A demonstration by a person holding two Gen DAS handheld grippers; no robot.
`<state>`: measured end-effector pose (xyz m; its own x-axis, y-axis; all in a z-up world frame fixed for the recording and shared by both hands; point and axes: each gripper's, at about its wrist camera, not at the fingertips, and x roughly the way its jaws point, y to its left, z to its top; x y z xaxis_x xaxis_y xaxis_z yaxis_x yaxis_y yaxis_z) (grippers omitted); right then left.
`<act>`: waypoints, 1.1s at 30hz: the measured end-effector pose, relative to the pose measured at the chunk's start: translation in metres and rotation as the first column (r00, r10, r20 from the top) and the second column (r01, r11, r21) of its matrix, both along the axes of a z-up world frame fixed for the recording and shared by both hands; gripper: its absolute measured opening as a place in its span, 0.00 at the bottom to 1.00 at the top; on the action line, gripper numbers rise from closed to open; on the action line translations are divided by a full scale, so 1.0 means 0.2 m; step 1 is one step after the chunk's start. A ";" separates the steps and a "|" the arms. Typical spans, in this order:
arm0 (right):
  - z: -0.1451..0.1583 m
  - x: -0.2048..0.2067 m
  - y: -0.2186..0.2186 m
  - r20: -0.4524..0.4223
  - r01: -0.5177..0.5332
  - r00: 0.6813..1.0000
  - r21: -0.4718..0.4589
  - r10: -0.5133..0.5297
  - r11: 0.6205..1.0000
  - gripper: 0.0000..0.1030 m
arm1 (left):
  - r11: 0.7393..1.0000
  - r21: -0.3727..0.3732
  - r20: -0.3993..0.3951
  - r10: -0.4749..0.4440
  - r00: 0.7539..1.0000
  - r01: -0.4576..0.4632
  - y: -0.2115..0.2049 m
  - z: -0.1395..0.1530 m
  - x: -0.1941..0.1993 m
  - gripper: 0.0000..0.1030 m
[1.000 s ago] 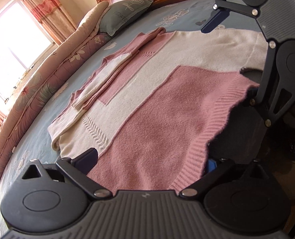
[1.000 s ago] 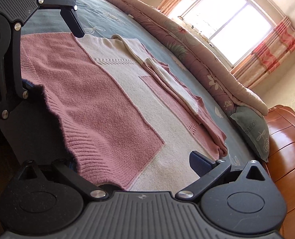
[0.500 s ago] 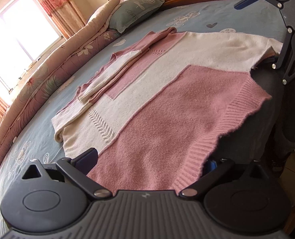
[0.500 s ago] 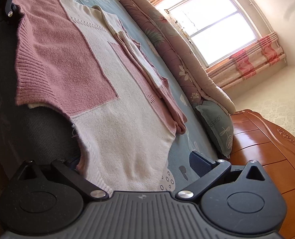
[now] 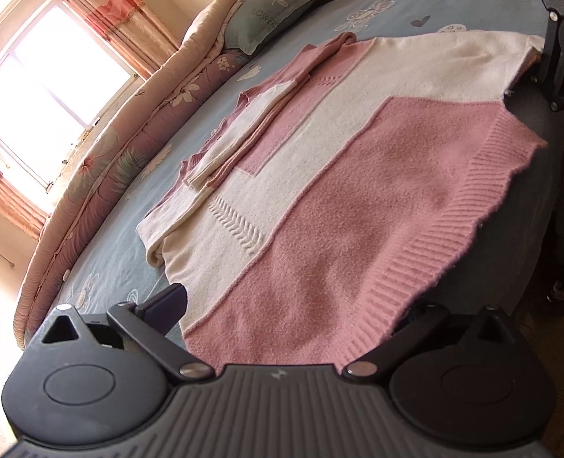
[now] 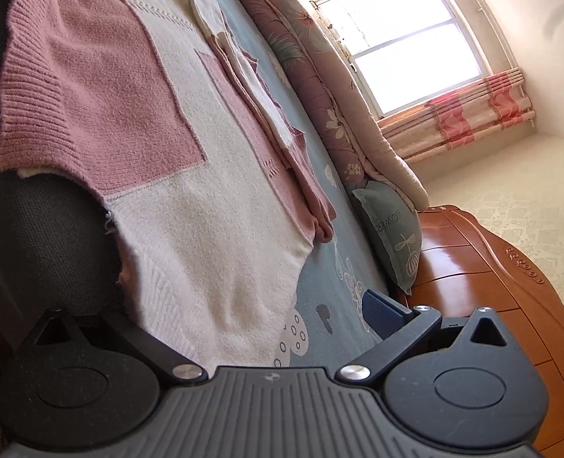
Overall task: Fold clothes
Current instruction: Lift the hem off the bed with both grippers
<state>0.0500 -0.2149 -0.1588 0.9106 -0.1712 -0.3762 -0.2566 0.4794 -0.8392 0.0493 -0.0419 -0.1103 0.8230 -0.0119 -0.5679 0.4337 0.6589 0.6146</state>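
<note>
A pink-and-cream knitted sweater [image 5: 358,175] lies spread flat on the blue floral bedsheet [image 5: 110,267], its ribbed pink hem [image 5: 465,236] hanging slightly over the near edge of the bed. Both sleeves are folded in over the body along the far side of the garment, forming a layered strip of cream and pink.

The left gripper [image 5: 293,309] sits at the pink corner of the hem with its jaws spread wide; the left finger [image 5: 163,305] rests beside the sweater's side edge on the sheet, while the right finger lies below the hem against the dark side of the bed. Nothing is clamped between them.

The right gripper [image 6: 240,313] is at the cream corner of the hem [image 6: 190,286], also spread wide, its blue-padded right finger [image 6: 381,313] over the bare sheet past the sweater's edge. Its left finger is hidden in shadow under the fabric.

A grey-green pillow [image 5: 274,11] leans by the wooden headboard [image 6: 484,267], and a rolled floral quilt [image 5: 129,145] runs along the far edge of the bed beneath the curtained window [image 6: 404,42].
</note>
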 end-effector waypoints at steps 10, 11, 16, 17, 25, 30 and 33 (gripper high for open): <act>0.03 0.06 0.00 -0.047 -0.017 0.999 0.012 0.018 1.000 1.00 | 0.997 0.070 -0.010 -0.042 0.999 0.043 0.01 -0.02 0.04 0.99; 0.04 0.07 -0.01 -0.054 -0.011 0.998 0.025 0.013 1.000 1.00 | 0.996 0.074 -0.014 -0.043 0.999 0.044 0.01 -0.02 0.05 0.99; 0.06 0.11 0.03 -0.074 -0.024 0.997 0.066 0.029 0.998 1.00 | 0.993 0.097 -0.003 -0.068 0.998 0.068 -0.04 -0.03 0.09 0.99; 0.06 0.11 0.02 -0.078 -0.022 0.997 0.054 0.026 0.998 1.00 | 0.992 0.101 0.000 -0.070 0.998 0.070 -0.04 -0.04 0.09 0.99; 0.06 0.12 0.04 -0.100 -0.040 0.994 0.009 0.041 0.999 1.00 | 0.986 0.149 0.037 -0.082 0.996 0.075 -0.03 -0.06 0.07 0.99; 0.05 0.12 0.07 -0.114 -0.084 0.990 -0.003 0.083 0.996 1.00 | 0.961 0.243 0.088 -0.154 0.984 0.129 -0.07 -0.10 0.04 0.98; 0.04 0.10 0.06 -0.105 -0.081 0.991 -0.017 0.079 0.997 1.00 | 0.955 0.260 0.097 -0.170 0.981 0.140 -0.08 -0.11 0.02 0.97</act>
